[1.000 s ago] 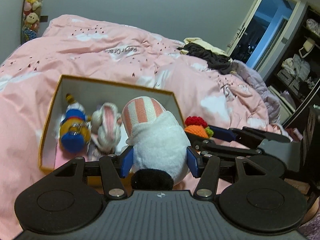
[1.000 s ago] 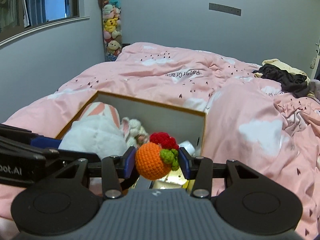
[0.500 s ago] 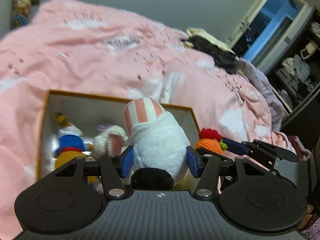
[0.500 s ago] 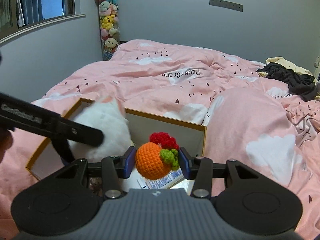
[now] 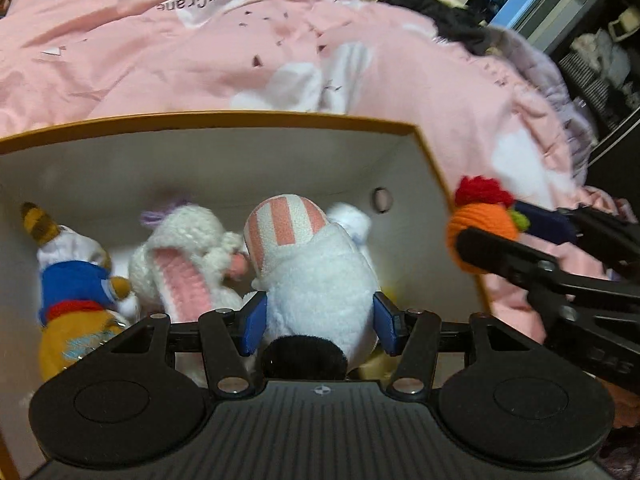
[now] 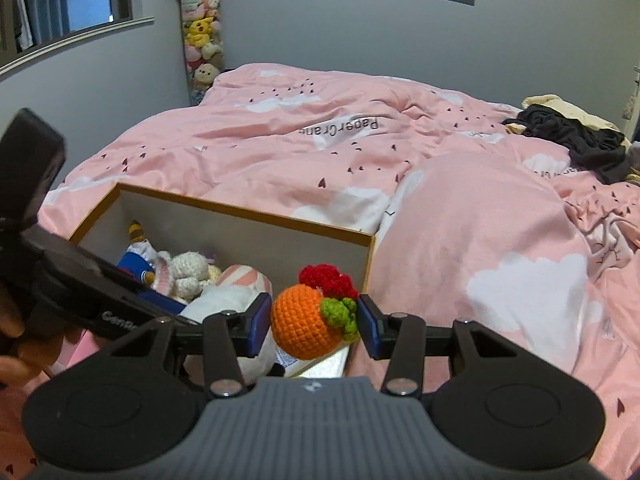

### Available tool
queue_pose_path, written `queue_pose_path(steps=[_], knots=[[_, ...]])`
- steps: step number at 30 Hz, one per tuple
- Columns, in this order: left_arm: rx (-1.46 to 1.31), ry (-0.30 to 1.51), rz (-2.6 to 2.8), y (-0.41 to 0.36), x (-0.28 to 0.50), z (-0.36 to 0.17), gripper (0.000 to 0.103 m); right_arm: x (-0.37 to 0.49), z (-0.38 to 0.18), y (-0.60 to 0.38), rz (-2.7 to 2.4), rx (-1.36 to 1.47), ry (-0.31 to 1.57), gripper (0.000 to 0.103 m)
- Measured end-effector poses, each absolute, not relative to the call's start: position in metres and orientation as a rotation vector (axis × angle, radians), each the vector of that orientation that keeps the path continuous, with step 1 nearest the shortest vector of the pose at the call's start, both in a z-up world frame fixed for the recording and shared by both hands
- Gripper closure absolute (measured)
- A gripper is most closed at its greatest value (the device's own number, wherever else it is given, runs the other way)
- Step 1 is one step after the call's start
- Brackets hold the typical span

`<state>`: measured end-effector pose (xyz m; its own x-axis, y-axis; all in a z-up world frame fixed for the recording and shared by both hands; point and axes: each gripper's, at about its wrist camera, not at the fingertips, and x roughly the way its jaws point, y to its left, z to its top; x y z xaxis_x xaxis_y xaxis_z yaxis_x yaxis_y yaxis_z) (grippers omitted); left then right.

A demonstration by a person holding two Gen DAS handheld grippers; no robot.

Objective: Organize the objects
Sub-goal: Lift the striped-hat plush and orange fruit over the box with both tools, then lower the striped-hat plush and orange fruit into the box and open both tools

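I am clamping my left tongs (image 5: pixel 320 322) on a white plush toy with a pink-striped end and a black patch (image 5: pixel 320 280), both blue pads pressing its sides, and I am holding it inside the open white box with the orange-brown rim (image 5: pixel 424 140). I am gripping a crocheted orange ball with a red tuft and green leaves (image 6: pixel 310 320) in my right tongs (image 6: pixel 312 326), just above the box's near right corner. Lying in the box beside the plush are a white crocheted rabbit with pink ears (image 5: pixel 188 264) and, further left, a stuffed figure in a blue top and red scarf (image 5: pixel 74 292). The box is resting on a bed with a pink duvet printed with white clouds (image 6: pixel 480 208). Beyond, dark clothing (image 6: pixel 576 140) is lying on the bed's far right.
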<state>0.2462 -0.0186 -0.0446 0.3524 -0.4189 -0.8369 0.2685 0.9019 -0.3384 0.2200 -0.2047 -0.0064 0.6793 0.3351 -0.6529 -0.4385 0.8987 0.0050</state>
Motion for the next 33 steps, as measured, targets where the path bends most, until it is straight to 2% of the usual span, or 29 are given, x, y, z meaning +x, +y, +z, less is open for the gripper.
queue_pose_path(steps=[10,14,20,25,27,29,31,33], knots=[[-0.031,1.109,-0.403,-0.019,0.254,-0.054,0.039,0.223,-0.019,-0.191,0.470,-0.222,0.715,0.055],[0.013,1.113,-0.414,-0.025,0.252,-0.059,0.034,0.223,-0.018,-0.193,0.458,-0.222,0.717,0.055],[-0.028,1.081,-0.409,-0.017,0.247,-0.048,0.034,0.226,-0.023,-0.191,0.457,-0.219,0.733,0.055],[0.079,0.985,-0.361,-0.020,0.233,-0.026,0.034,0.229,-0.027,-0.186,0.495,-0.225,0.751,0.055],[0.084,0.990,-0.357,-0.019,0.231,-0.024,0.035,0.231,-0.029,-0.184,0.520,-0.229,0.764,0.055],[0.080,1.014,-0.366,-0.017,0.231,-0.027,0.043,0.237,-0.030,-0.181,0.541,-0.216,0.784,0.055],[0.085,1.052,-0.346,-0.017,0.234,-0.035,0.046,0.243,-0.031,-0.177,0.540,-0.230,0.782,0.055],[0.060,1.048,-0.346,-0.015,0.236,-0.038,0.046,0.251,-0.031,-0.172,0.534,-0.247,0.777,0.055]])
